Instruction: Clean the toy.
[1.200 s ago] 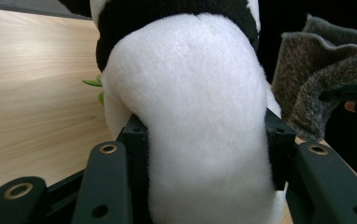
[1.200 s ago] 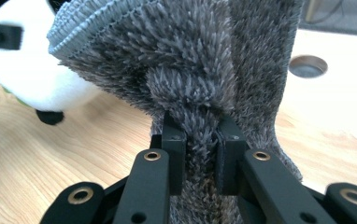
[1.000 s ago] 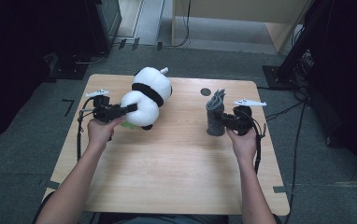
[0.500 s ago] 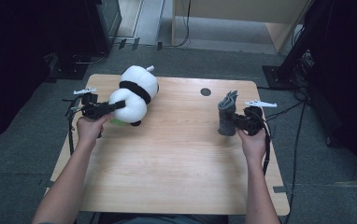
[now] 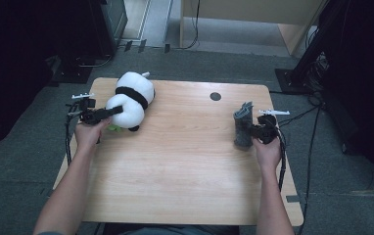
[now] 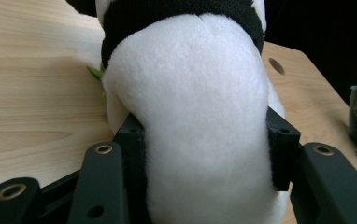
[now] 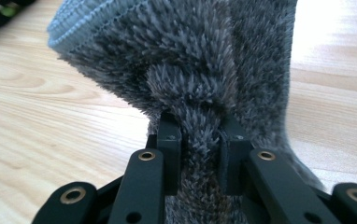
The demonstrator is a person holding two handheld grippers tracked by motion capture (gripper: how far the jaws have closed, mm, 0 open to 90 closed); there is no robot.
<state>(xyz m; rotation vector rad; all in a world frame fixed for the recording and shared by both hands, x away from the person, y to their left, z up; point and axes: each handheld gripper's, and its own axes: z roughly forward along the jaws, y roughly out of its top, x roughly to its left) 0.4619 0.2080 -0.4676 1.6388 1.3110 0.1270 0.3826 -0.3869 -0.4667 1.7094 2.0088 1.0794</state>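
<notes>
Plush panda (image 5: 128, 100) and grey fuzzy sock (image 5: 243, 128) both gripped, well apart on the wooden surface (image 5: 185, 161).
Left fingers (image 5: 114, 111), easing wider, pinch the panda at upper left; right fingers (image 5: 248, 131) clamp the sock at right. Setting down and letting go looks unfinished.

A white plush panda (image 5: 128, 100) with a black band around its middle is laid on its side near the far left corner of the table (image 5: 185, 166). A fuzzy grey sock (image 5: 243, 128), bunched and pinched, is held upright near the table's right edge.
</notes>
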